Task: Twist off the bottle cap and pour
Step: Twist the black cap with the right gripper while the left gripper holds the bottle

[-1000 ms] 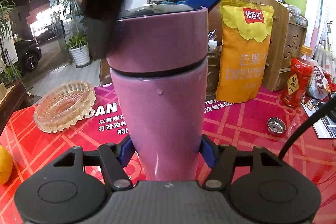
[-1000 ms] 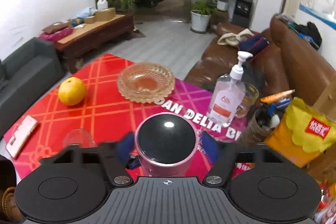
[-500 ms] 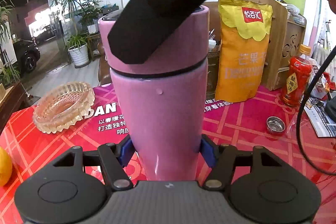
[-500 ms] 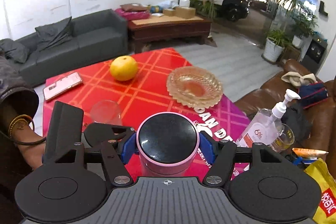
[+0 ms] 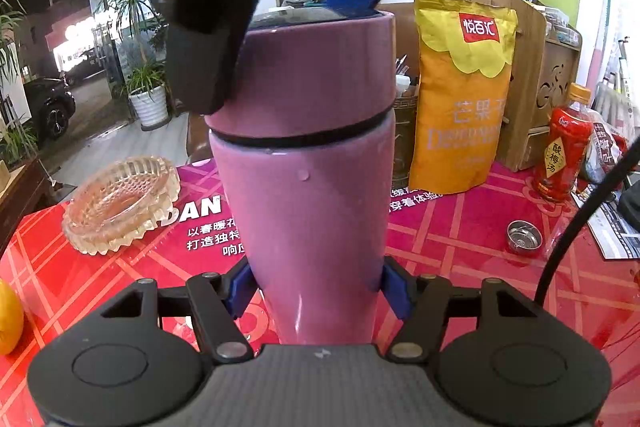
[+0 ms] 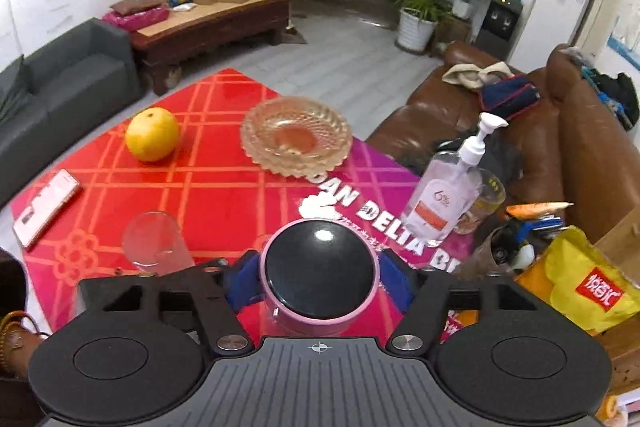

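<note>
At the centre of both frames stands the pink bottle point(image 5: 308, 219) — upright, its long axis vertical, its lower body clamped by the left gripper point(image 5: 314, 287). The right gripper point(image 6: 320, 279) comes from above, closed around the cap point(image 6: 320, 269) — so unscrewing likely turns about that vertical axis.

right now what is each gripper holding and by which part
The left gripper clamps the pink bottle low on its body. The right gripper grips the bottle's cap from above, one pad on each side.
</note>
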`<state>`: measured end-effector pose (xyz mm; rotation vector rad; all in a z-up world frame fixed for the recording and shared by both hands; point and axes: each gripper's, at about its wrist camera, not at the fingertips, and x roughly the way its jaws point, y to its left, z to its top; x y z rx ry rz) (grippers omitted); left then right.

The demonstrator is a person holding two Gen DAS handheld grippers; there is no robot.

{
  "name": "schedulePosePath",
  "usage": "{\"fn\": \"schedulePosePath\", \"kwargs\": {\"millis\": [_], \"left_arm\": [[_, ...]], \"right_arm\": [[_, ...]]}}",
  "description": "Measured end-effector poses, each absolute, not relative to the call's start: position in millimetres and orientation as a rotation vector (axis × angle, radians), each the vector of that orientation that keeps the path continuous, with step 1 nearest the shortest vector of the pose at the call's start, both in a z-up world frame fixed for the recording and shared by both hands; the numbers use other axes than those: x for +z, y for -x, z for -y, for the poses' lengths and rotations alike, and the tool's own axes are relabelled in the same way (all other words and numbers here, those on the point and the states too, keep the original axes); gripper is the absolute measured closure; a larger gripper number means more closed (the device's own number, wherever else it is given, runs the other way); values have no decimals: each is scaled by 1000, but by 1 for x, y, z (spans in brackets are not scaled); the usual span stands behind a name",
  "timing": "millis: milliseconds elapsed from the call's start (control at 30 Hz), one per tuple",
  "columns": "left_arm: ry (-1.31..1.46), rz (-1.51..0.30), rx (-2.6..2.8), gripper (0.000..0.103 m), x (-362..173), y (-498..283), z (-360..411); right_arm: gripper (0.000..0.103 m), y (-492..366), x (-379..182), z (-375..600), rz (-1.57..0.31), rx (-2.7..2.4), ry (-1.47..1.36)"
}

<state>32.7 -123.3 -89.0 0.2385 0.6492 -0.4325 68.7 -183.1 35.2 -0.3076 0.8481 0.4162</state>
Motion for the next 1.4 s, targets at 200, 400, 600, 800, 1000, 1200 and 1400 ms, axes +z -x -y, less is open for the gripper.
{"fn": "schedulePosePath", "kwargs": {"millis": [200,400,600,800,1000,1200,1400], "left_arm": [[-234,-651,-431,36,-91,-32,124],[-235,-657,-430,36,-90,-32,125],[-228,-662,-429,36,-90,-34,124],[-227,-664,-425,36,-91,-35,125],[-227,-669,-420,36,-92,-38,128],[-220,-684,-415,36,-94,-36,129],[-209,-689,-411,37,-94,-37,128]], "right_arm": [[38,-68,37,186,-850,429,299],[38,-68,39,189,-851,442,291],[27,-68,41,193,-852,455,283],[27,-68,42,195,-865,454,261],[39,-62,34,197,-848,354,178],[39,-66,33,208,-828,507,243],[39,-68,34,207,-855,492,211]]}}
